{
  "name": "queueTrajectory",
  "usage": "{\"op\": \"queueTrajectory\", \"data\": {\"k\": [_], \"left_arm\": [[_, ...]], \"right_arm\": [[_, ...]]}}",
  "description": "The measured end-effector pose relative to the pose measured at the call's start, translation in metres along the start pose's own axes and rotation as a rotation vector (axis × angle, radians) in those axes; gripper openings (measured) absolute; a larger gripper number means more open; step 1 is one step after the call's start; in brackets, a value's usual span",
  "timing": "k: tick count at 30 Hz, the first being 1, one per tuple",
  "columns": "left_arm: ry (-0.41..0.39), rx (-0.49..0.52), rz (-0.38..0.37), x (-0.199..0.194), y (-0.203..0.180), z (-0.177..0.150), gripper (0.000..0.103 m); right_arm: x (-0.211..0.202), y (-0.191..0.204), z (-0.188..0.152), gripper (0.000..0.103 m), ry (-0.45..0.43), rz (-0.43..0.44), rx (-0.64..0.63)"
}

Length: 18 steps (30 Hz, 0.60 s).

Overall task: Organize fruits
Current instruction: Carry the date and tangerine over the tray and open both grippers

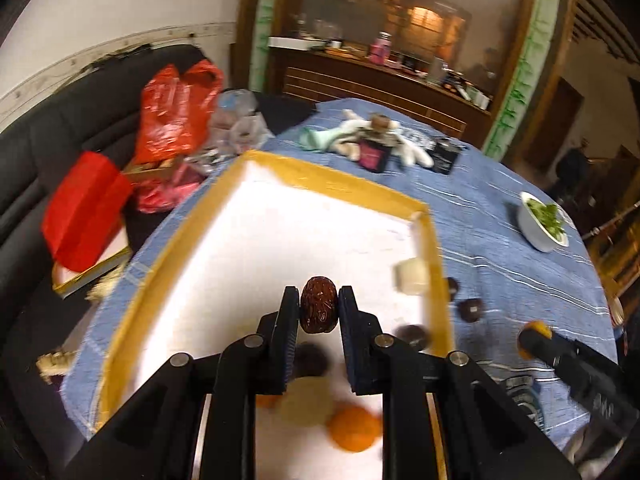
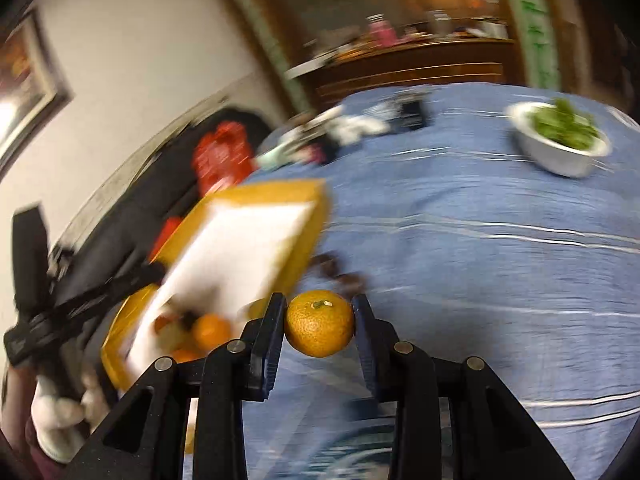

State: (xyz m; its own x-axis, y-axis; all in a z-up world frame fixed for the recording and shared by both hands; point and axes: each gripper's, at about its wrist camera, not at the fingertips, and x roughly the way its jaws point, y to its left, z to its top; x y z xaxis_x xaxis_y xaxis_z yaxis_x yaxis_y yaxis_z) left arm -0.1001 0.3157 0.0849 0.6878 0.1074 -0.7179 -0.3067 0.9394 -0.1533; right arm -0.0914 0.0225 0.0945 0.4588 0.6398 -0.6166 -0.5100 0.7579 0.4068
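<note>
Left gripper (image 1: 319,305) clamps a date (image 1: 319,309) above my tray (image 1: 344,188); right gripper (image 2: 319,322) clamps a mandarin (image 2: 319,323). Next: place both inside.

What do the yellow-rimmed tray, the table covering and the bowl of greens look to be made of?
Tray: probably foam or card, with a matt white floor and a flat yellow rim like tape or paper.
Table covering: woven blue cloth with thin white stripes, visibly creased.
Bowl: glossy white, ceramic or hard plastic; the blur leaves it open.
</note>
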Motion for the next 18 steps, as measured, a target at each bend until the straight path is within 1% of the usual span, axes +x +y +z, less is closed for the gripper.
{"op": "queueTrajectory", "data": {"k": [1,2,3,4,5,6,8,9,10,11,12,15,18], "left_arm": [[-0.002,-0.001,0.011,-0.001,0.005,-0.002,0.019],[-0.003,-0.001,0.022,-0.002,0.010,-0.004,0.022],[-0.004,-0.004,0.023,-0.003,0.012,-0.005,0.030],[-0.004,-0.010,0.018,-0.004,0.015,-0.006,0.036],[-0.006,-0.021,0.011,-0.006,0.019,-0.007,0.051],[-0.008,-0.032,0.006,-0.008,0.024,-0.007,0.062],[-0.021,-0.050,-0.003,-0.014,0.032,-0.007,0.071],[-0.027,-0.060,-0.009,-0.019,0.036,-0.008,0.074],[-0.032,-0.068,-0.016,-0.021,0.039,-0.007,0.075],[-0.036,-0.078,-0.025,-0.024,0.042,-0.007,0.077],[-0.039,-0.085,-0.030,-0.026,0.044,-0.007,0.078],[-0.044,-0.099,-0.050,-0.030,0.045,-0.008,0.078],[-0.044,-0.104,-0.068,-0.030,0.045,-0.010,0.078]], "right_arm": [[0.005,0.016,-0.002,0.038,0.015,0.017,-0.027],[0.013,0.033,-0.005,0.038,0.033,0.035,-0.058],[0.018,0.046,-0.008,0.038,0.047,0.044,-0.081],[0.026,0.061,-0.011,0.039,0.066,0.051,-0.112],[0.031,0.070,-0.013,0.039,0.078,0.054,-0.128],[0.038,0.079,-0.016,0.039,0.092,0.055,-0.145],[0.049,0.094,-0.022,0.039,0.120,0.057,-0.173],[0.053,0.099,-0.023,0.042,0.129,0.061,-0.179],[0.054,0.102,-0.024,0.050,0.131,0.070,-0.182],[0.052,0.103,-0.024,0.056,0.123,0.073,-0.184],[0.048,0.103,-0.023,0.063,0.111,0.072,-0.186],[0.032,0.099,-0.018,0.064,0.068,0.058,-0.187],[0.015,0.077,-0.007,0.064,0.034,0.025,-0.148]]}}
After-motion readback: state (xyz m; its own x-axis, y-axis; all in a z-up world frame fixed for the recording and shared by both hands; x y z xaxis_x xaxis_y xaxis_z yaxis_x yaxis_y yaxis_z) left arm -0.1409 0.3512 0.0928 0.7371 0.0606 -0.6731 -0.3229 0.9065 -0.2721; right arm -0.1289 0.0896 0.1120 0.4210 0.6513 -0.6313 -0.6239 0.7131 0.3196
